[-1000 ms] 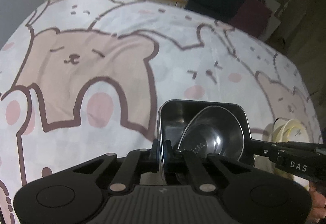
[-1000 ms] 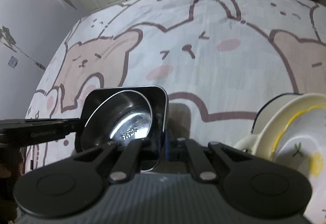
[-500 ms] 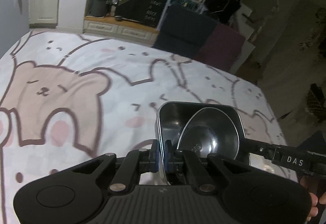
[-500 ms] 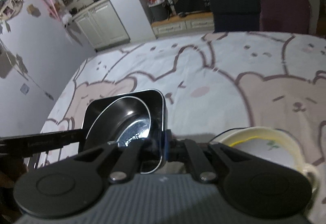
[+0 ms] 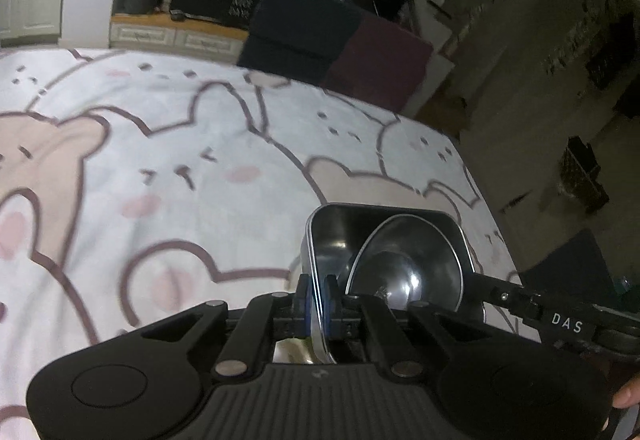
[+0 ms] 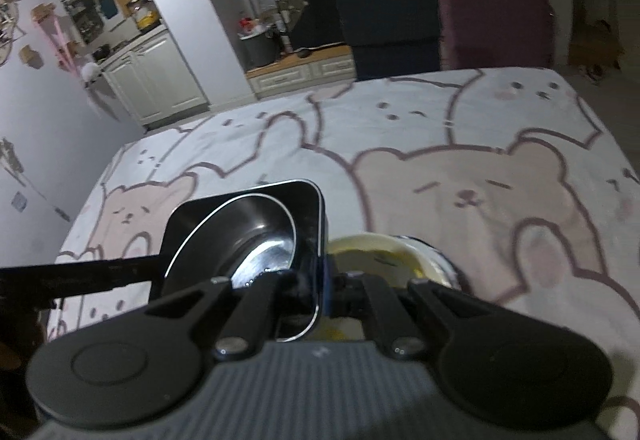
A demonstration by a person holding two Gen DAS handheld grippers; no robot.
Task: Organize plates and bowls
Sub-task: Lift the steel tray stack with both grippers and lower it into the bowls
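A square steel tray [image 5: 344,224] with a round steel bowl [image 5: 404,272] leaning inside it is held in the air above the table. My left gripper [image 5: 316,300] is shut on the tray's left wall. My right gripper [image 6: 320,280] is shut on the tray's right wall [image 6: 316,224]; the bowl [image 6: 256,240] shows inside it. Right of and below the tray sits a cream and yellow bowl [image 6: 384,256] on the table, partly hidden by my right gripper. The right gripper's arm also shows in the left wrist view [image 5: 560,316].
The table is covered by a white cloth with pink bears [image 5: 140,160]. Its far edge meets a dark blue chair [image 6: 388,28] and a maroon chair [image 6: 492,20]. The cloth's right edge [image 5: 480,192] drops to the floor. Kitchen cabinets [image 6: 156,80] stand behind.
Both grippers have lifted the tray with the bowl up and tilted back, so more of the room shows. In the right wrist view the tray now sits over the cream bowl's left side.
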